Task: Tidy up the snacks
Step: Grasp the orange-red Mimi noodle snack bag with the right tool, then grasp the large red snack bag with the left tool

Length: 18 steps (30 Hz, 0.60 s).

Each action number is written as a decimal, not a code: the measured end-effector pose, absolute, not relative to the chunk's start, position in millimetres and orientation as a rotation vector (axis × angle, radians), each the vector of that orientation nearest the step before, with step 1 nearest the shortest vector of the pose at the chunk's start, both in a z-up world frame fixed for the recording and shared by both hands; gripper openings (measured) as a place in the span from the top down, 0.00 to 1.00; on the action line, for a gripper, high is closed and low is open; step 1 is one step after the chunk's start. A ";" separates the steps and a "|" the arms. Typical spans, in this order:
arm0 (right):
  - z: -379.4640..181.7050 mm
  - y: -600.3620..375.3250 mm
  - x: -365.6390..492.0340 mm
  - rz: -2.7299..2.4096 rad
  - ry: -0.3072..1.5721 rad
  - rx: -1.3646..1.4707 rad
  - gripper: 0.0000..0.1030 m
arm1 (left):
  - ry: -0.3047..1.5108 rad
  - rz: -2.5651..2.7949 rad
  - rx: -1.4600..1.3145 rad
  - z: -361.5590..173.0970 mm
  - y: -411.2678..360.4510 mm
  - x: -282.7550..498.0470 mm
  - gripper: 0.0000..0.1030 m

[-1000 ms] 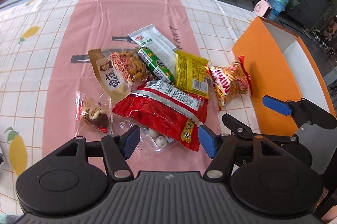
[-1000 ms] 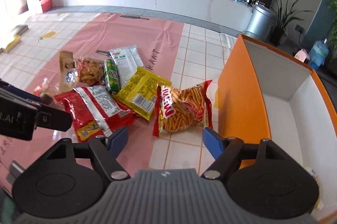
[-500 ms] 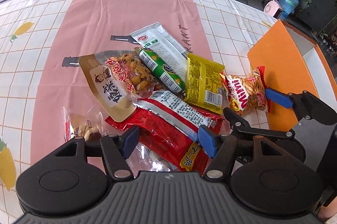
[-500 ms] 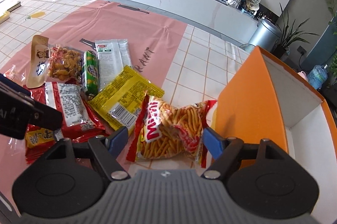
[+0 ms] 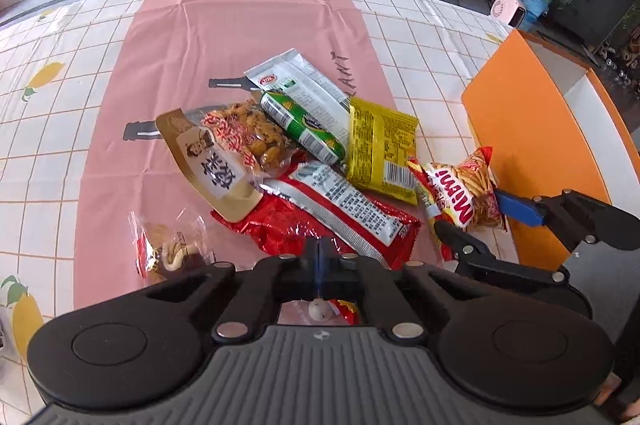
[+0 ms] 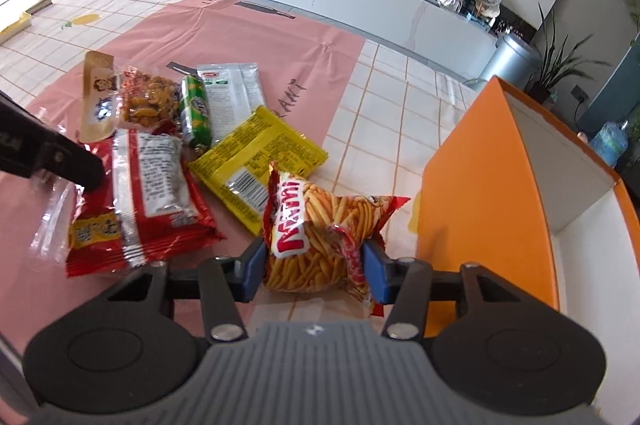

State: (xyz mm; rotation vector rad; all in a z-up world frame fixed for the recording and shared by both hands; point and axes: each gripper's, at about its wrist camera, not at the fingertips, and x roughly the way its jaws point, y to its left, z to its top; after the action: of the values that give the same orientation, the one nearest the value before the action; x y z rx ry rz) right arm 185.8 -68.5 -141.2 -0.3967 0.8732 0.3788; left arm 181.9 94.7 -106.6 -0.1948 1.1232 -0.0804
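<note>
Beside the orange box (image 6: 480,185), your right gripper (image 6: 314,267) pinches the Mimi bag (image 6: 320,237); crush risk. Left gripper (image 5: 319,261) clenched on the clear candy bag (image 6: 50,225); film could tear.

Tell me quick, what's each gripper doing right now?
Left gripper: shut at the edge of the red snack packet; whether it grips it cannot be told.
Right gripper: shut on the Mimi stick-snack bag.

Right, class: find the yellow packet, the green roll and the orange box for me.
yellow packet (image 5: 380,141), left wrist view, middle of its printed back.
green roll (image 6: 195,117), right wrist view, middle of the wrapper.
orange box (image 6: 480,185), right wrist view, its orange outer wall.
</note>
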 end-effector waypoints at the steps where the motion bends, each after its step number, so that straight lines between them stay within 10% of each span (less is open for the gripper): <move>1: -139.3 -68.9 181.6 0.393 0.883 -0.374 0.52 | 1.127 -0.086 -0.193 -106.8 93.9 180.0 1.00; 7: -133.9 -62.8 154.8 0.470 0.923 -0.315 0.53 | 1.145 -0.094 -0.226 -106.7 98.0 169.0 0.97; 14: -128.7 -55.9 134.3 0.500 0.931 -0.312 0.53 | 1.115 -0.025 -0.229 -101.2 107.6 157.9 0.31; 18: -125.2 -68.3 145.7 0.442 0.943 -0.277 0.53 | 1.088 0.019 -0.202 -98.4 107.1 162.2 0.16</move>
State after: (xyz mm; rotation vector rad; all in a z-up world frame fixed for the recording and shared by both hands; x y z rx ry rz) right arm 145.7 -68.3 -125.2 -0.2774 0.9425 0.4416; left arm 162.2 107.1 -98.4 -0.2015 1.0875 0.0193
